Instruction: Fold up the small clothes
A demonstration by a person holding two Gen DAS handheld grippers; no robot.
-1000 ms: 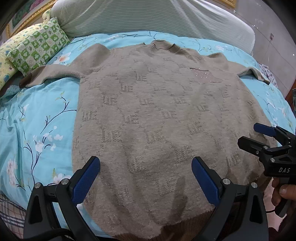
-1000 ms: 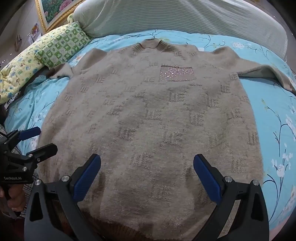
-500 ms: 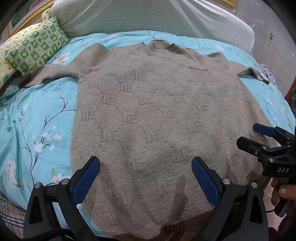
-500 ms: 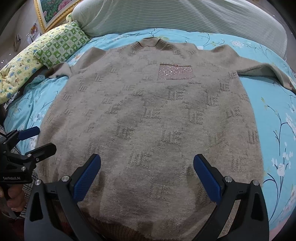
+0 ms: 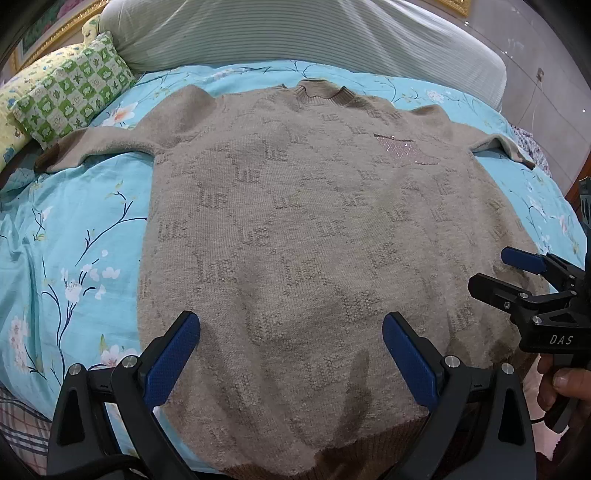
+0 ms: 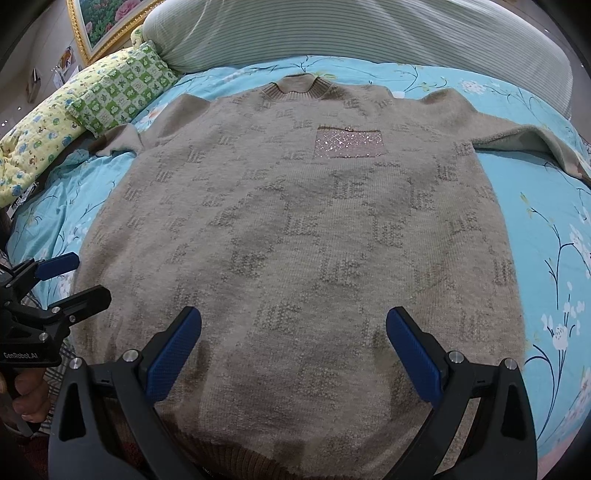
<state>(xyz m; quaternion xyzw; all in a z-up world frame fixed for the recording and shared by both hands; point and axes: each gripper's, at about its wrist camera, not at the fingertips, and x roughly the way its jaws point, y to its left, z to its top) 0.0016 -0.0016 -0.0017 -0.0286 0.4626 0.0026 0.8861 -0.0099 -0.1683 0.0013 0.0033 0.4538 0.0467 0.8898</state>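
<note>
Left wrist view gives me the brown sweater (image 5: 314,236) spread flat and face up on the blue floral bedsheet (image 5: 74,229), collar towards the striped bolster (image 5: 295,33), sleeves out to each side. My left gripper (image 5: 291,341) hangs above the hem with its blue pads wide apart, holding nothing. Over in the right wrist view, my right gripper (image 6: 293,341) is likewise spread and empty above the hem. A sparkly pocket patch (image 6: 349,143) sits on the chest. A green checked pillow (image 6: 122,92) lies beyond the sleeve.
</note>
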